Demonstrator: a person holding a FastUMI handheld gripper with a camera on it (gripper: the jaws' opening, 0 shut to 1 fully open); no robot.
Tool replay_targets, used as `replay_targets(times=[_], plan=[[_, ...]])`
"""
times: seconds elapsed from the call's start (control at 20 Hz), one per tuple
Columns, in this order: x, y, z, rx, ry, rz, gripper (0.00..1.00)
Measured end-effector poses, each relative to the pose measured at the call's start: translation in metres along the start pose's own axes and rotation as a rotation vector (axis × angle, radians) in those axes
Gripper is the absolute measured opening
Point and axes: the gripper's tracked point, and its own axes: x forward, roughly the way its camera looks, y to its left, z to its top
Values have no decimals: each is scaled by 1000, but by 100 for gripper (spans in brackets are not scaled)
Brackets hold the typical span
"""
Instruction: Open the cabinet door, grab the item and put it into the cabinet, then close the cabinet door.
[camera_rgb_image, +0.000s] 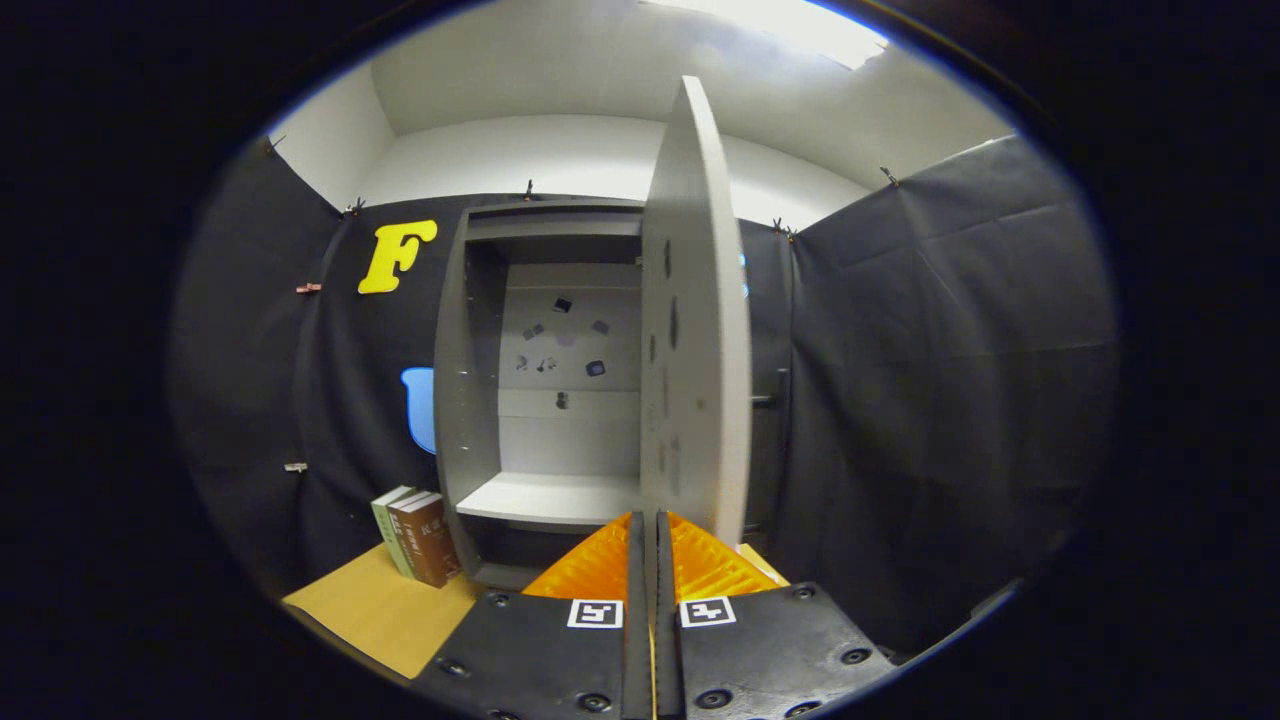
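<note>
On the far left, black cloth (260, 400) hangs as the booth's wall, pinned with small clips. Below it lies a tan tabletop (370, 610). Three books (415, 535) stand upright on the table with their spines facing out, leaning a little, just beside the lower left corner of the cabinet. Their long axis runs up and down.

The cabinet (455, 400) is grey and tall, its long axis vertical, and its open front faces the camera. Inside, a pale shelf (550, 497) runs across the lower part, with a darker space beneath it. The back panel carries several small dark marks or stickers, too small to make out. The shelf looks bare as far as can be seen.

Right of the opening, the cabinet door (695, 330) stands wide open, swung out toward the camera so that it shows almost edge-on. It is a tall slab, upright, with its long axis vertical and its narrow edge pointing at the gripper. A few dark spots mark its inner face.

The gripper (650, 535) sits low in the middle, just in front of the door's lower end. Its fingers (600, 570) are pressed together with only a thin line between them, and nothing is pinched there. Whether the fingertips touch the door cannot be told.

To the right, more black cloth covers the booth wall.
</note>
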Motion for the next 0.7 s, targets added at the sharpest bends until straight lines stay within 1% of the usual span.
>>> replay_targets(times=[0.1,0.3,0.4,0.45,0.5,0.6,0.7], plan=[[7,31,-16,17,41,13,13],[14,82,-54,53,148,-7,13],[18,107,-89,79,236,-11,13],[15,117,-111,93,307,-16,34],[12,120,-131,110,382,-46,55],[8,120,-163,132,465,-94,53],[-1,116,-196,127,539,-130,53]])
